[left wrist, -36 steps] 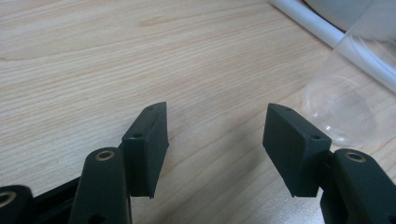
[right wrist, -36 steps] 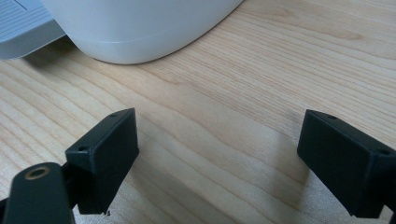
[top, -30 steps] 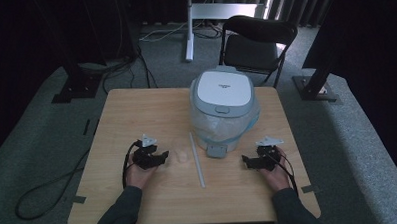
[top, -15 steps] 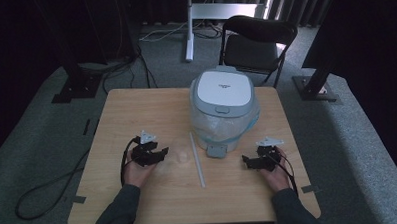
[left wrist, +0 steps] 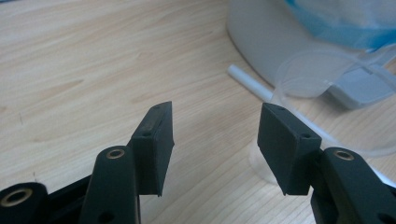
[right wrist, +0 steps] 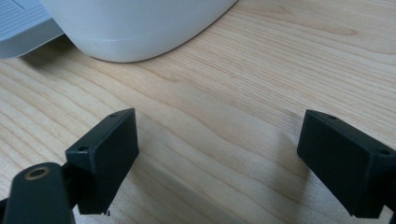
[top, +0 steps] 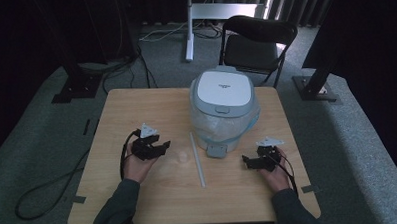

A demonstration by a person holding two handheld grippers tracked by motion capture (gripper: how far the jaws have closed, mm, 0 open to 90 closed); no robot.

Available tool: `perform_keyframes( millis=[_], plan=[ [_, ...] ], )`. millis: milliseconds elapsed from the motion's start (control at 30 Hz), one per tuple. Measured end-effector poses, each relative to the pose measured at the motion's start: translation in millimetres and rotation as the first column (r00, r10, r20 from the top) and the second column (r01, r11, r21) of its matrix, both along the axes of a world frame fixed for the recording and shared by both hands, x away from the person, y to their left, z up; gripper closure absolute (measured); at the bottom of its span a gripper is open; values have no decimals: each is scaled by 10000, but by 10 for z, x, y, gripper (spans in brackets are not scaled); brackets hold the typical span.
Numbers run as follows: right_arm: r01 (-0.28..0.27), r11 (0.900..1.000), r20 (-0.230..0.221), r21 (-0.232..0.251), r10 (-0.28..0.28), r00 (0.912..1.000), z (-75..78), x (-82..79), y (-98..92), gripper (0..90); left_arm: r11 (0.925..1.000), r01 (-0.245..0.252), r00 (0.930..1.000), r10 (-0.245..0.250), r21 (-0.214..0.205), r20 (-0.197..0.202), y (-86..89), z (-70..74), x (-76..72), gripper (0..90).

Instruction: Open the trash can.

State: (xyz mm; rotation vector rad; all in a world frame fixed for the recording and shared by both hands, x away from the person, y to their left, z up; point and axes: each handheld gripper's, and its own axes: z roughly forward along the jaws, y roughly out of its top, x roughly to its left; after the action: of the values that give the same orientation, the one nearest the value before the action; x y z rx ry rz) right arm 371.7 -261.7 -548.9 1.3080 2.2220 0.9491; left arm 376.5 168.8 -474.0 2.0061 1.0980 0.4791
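High view, left to right. The left gripper (top: pixel 160 146) sits at lower left of the bench (top: pixel 136 101), held in the person's left hand (top: pixel 138 164), jaws pointing toward frame right. Its jaws have just been closing slightly but stand wide, with nothing between them; in the left gripper view (left wrist: pixel 215 135) bare wood shows in the gap. Just right of it a small clear plastic cup (top: pixel 180 156) stands on the bench, faint against the wood; in the left gripper view its base (left wrist: pixel 261 163) appears beside the right-hand jaw, not gripped. Next, a white tube (top: pixel 197 158) lies roughly lengthwise at centre frame. Above and right of it stands the white rice cooker (top: pixel 223 103), lid down, a clear plastic wrap around its body. At lower right the right gripper (top: pixel 247 163) rests in the right hand (top: pixel 276 172), jaws wide and empty, pointing frame left toward the cooker's base (right wrist: pixel 140 28).
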Motion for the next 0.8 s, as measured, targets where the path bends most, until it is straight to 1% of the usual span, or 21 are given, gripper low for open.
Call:
perform_keyframes(
  millis=[333, 533, 567, 600, 800],
  plan=[
    [16, 10000, 7, 4, -16, 10000, 0, -3, 0, 115, 9993, 359, 9990, -357, -80, 257, -38, 169, 34, 453],
    [26, 10000, 3, 9, -26, 10000, 0, -4, 0, 115, 9959, 859, 9953, -845, -296, 482, -66, 292, 26, 453],
    [26, 10000, 3, 9, -26, 10000, 0, -4, 0, 115, 9959, 859, 9953, -845, -296, 482, -66, 292, 26, 454],
    [24, 10000, 7, 6, -24, 10000, 0, -4, 0, 115, 9942, 1011, 9935, -990, -373, 563, -74, 336, 24, 454],
    [40, 10000, -5, 10, -40, 10000, 0, -5, 1, 115, 9914, 1272, 9894, -1246, -315, 742, -122, 447, 24, 469]
  ],
)
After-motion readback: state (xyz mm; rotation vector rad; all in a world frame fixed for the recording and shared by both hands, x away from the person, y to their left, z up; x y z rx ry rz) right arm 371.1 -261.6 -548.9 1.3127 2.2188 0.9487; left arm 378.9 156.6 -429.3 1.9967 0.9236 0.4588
